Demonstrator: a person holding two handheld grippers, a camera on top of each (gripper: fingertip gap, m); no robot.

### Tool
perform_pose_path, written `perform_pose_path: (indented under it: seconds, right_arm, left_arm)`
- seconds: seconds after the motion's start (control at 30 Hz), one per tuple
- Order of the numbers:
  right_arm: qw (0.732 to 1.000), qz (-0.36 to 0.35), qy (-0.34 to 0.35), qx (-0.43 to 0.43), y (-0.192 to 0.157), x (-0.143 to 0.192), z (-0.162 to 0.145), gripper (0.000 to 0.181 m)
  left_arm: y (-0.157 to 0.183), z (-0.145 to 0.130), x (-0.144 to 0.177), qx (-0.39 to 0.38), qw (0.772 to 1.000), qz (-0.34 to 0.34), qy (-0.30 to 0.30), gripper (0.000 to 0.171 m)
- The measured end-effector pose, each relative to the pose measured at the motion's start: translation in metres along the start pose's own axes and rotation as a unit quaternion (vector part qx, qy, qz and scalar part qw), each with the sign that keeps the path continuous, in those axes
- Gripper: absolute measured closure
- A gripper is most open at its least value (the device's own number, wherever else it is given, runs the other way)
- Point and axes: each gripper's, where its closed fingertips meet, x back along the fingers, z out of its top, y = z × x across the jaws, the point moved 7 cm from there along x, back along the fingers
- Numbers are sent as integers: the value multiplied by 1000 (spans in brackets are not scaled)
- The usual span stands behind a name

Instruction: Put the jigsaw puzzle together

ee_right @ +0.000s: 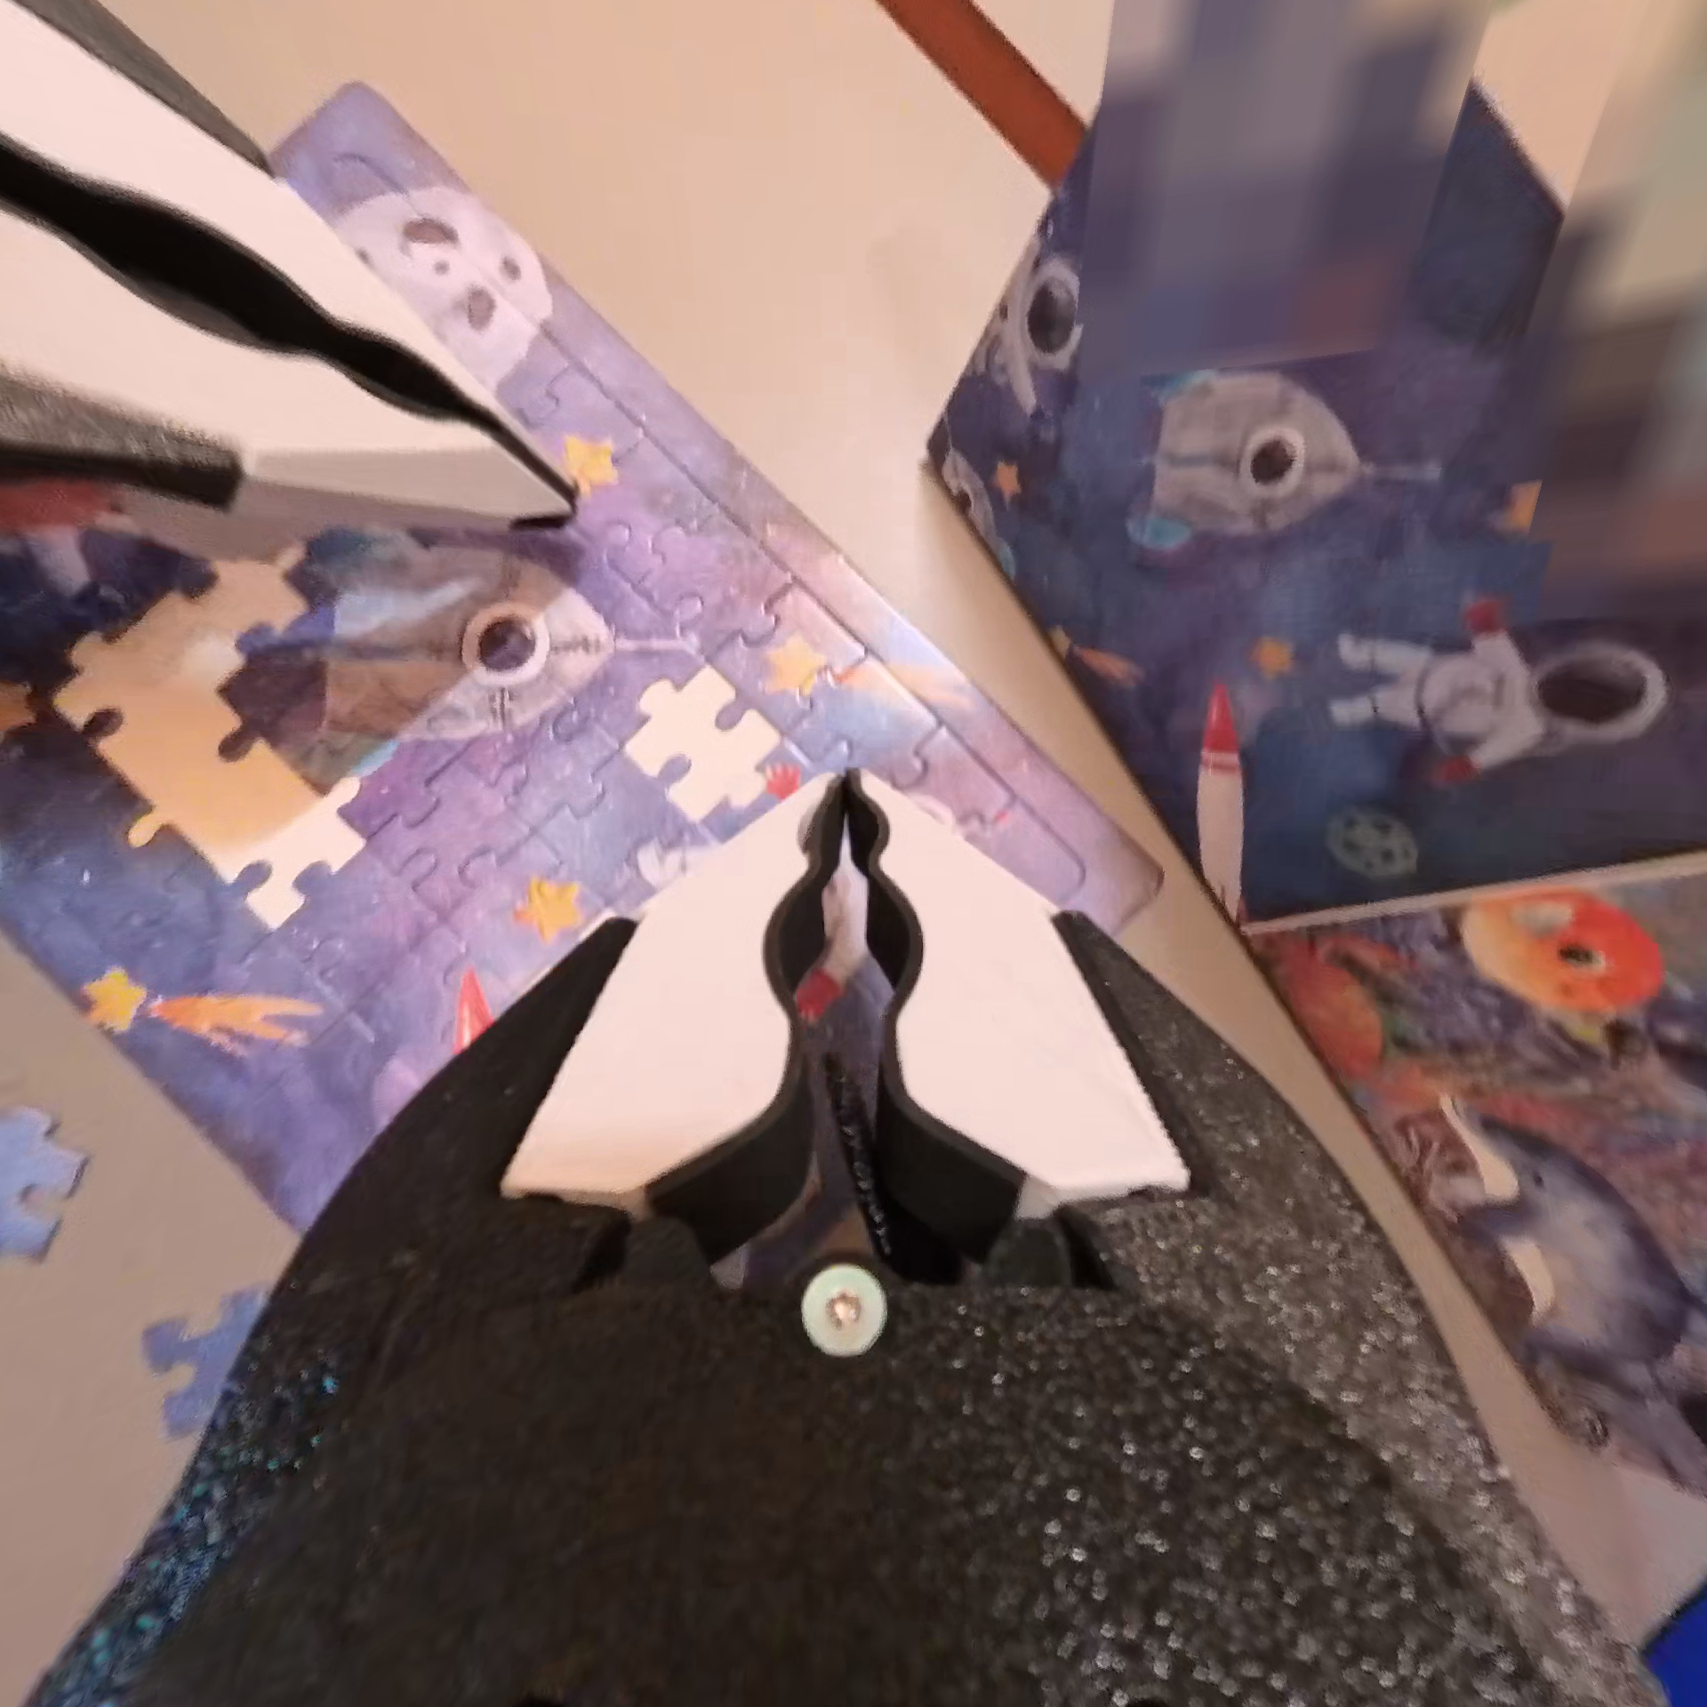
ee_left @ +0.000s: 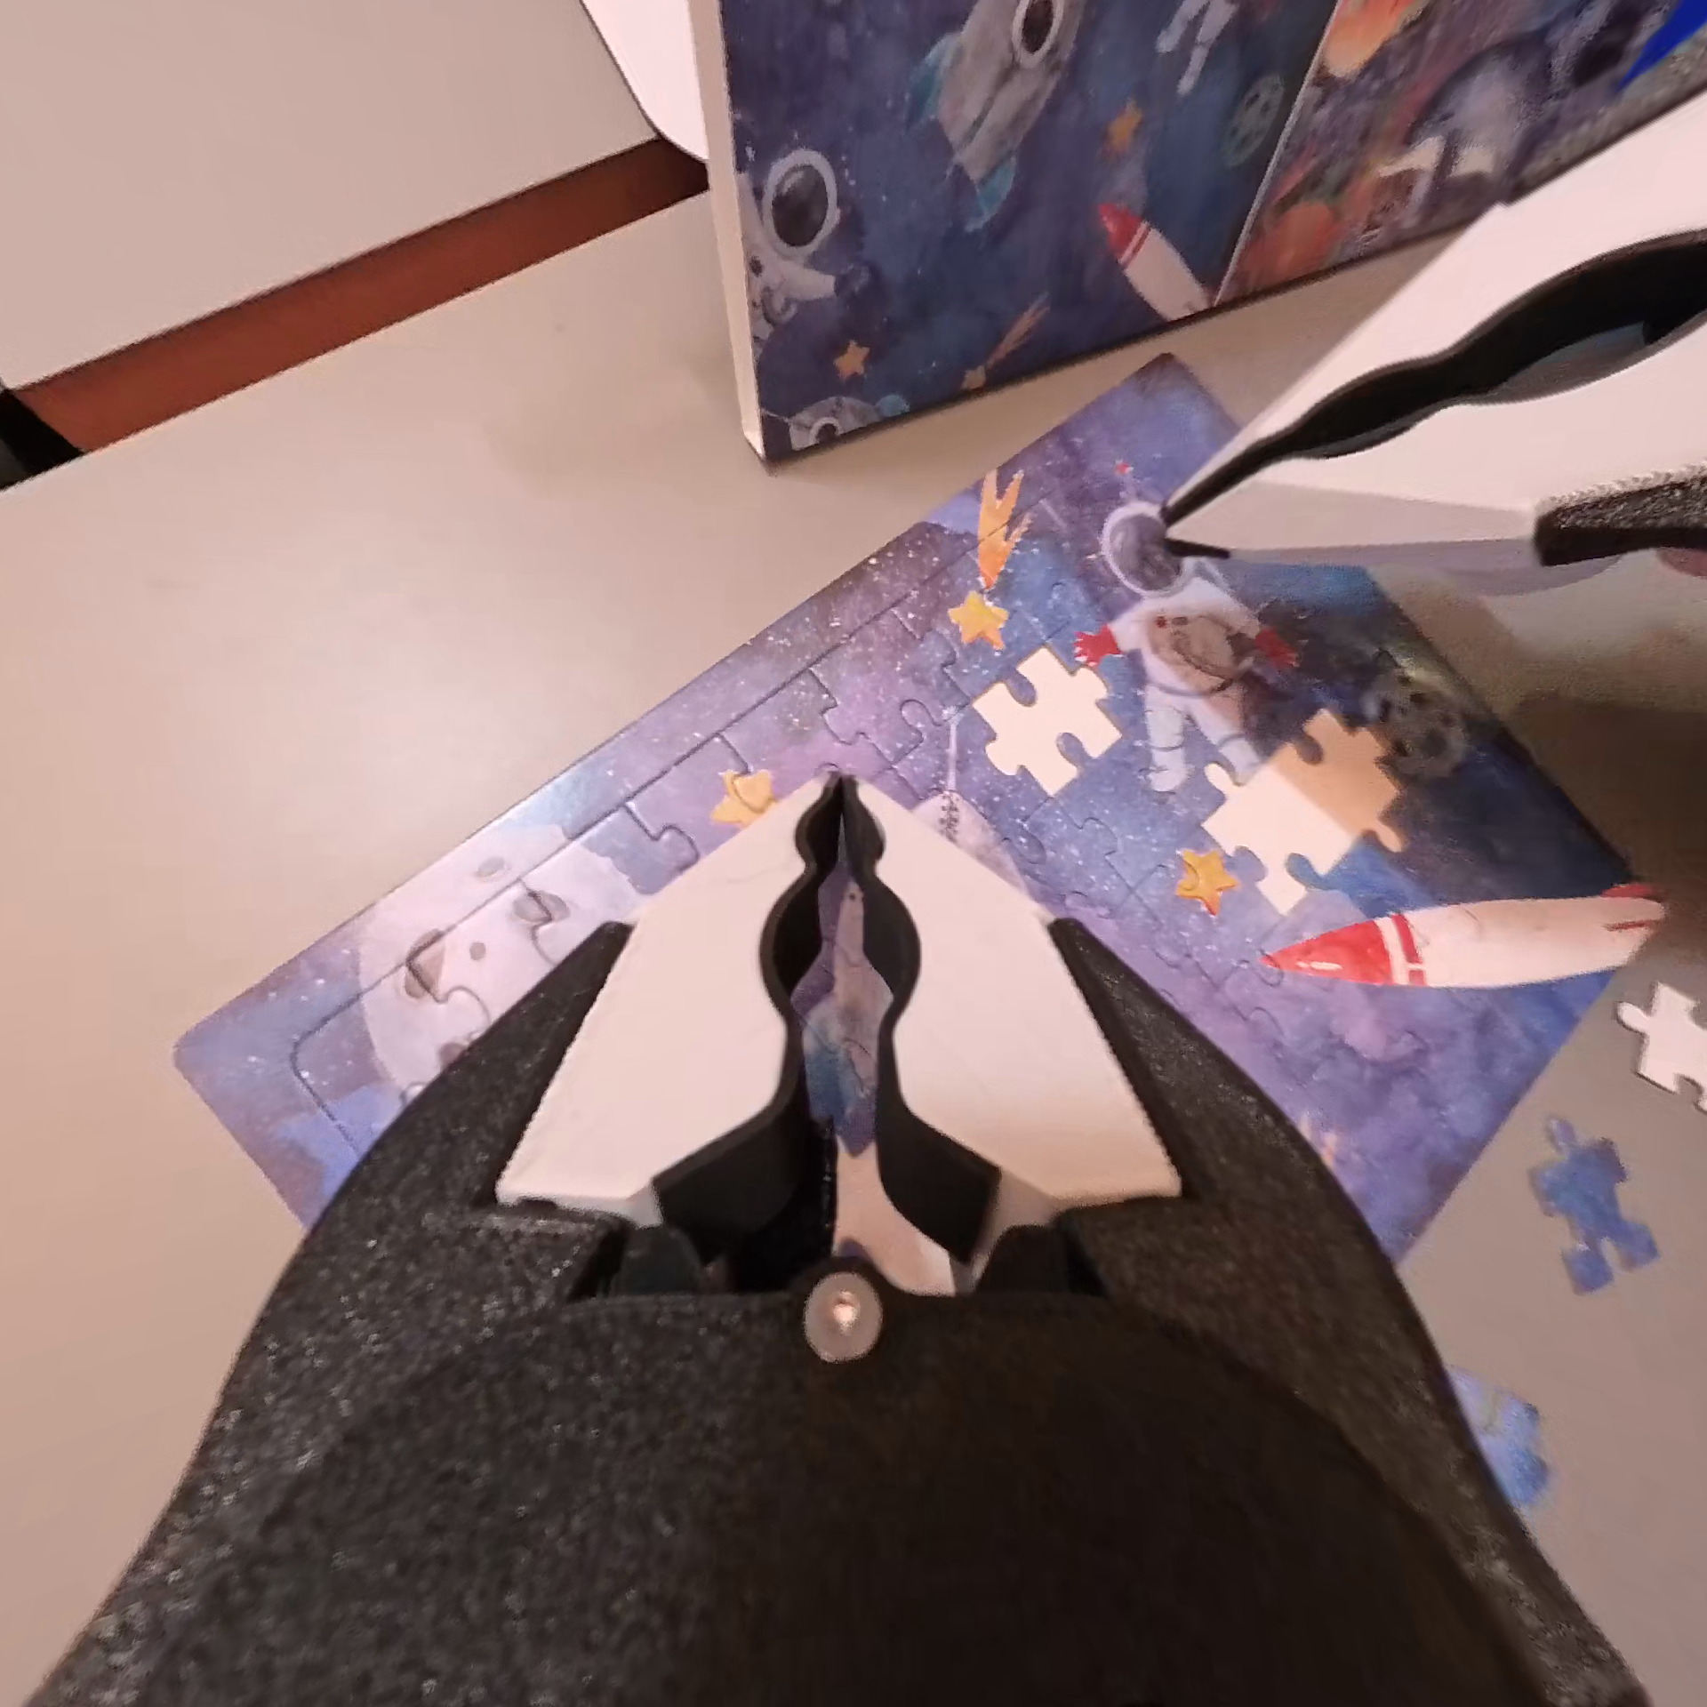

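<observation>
the flat purple-blue space-themed cardboard jigsaw puzzle (ee_left: 831, 739) lies on the beige table (ee_left: 323, 600), just in front of an upright blue space-printed cardboard box (ee_left: 970, 231). two white piece-shaped gaps show in it, a small one (ee_left: 1044, 716) and a larger one (ee_left: 1293, 813). the left tongs (ee_left: 839, 785) are clenched, tips over the puzzle, grasping nothing. the right tongs (ee_right: 845, 785) are likewise clenched and empty, tips on the astronaut picture. loose blue puzzle pieces (ee_left: 1593, 1210) lie on the table beside the puzzle.
</observation>
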Motion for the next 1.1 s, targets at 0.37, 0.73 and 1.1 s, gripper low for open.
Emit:
perform_pose_path:
  seconds: [0.37,0.73,1.1]
  right_arm:
    - [997,71,17,-3,-81,99,-141,151]
    - [999,21,28,2,-105,85,-162,136]
    - [995,76,48,-42,-102,94,-166,154]
  left_arm:
    - [28,-3,89,-61,995,29,79,166]
    - [105,-120,182,-58,992,48,98,159]
    - [131,-145,187,-64,992,-28,105,157]
